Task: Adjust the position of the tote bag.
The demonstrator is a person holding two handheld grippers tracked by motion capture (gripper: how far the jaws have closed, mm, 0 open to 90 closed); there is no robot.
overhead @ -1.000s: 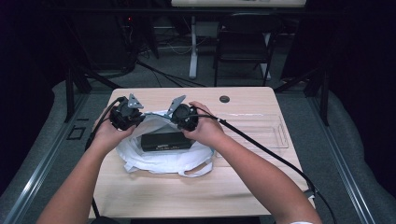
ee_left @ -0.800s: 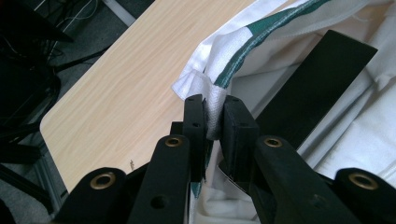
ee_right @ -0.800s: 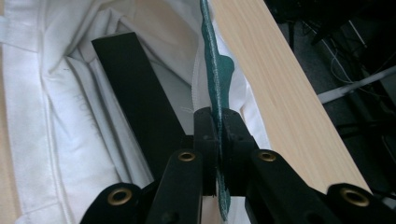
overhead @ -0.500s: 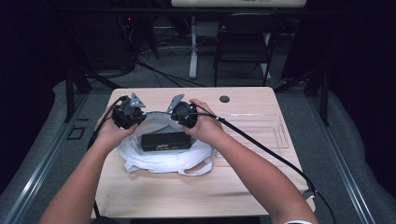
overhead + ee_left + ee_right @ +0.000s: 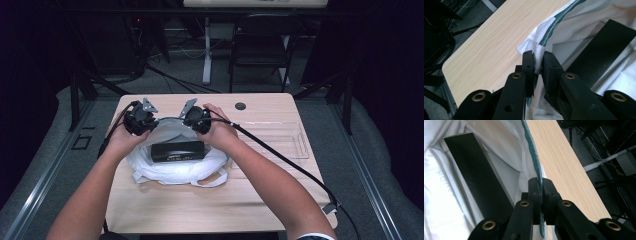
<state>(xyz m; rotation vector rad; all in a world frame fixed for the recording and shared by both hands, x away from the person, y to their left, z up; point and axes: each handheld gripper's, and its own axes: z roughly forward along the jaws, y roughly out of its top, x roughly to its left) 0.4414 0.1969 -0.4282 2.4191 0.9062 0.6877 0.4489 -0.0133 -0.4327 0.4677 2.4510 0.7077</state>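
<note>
Little has moved: both grippers, left [image 5: 537,62] and right [image 5: 541,187], stay clamped on the bag [image 5: 175,167] rim, box [image 5: 178,150] already inside, bag not yet closed.

High view sits above the person's side, looking forward and down over the whole light wooden table [image 5: 260,200]. Each gripper view rides close behind its own jaws. All three share the white fabric bag [image 5: 175,170] [image 5: 579,32] [image 5: 446,202] and flat black rectangular box [image 5: 177,150] [image 5: 599,52] [image 5: 474,175].
</note>
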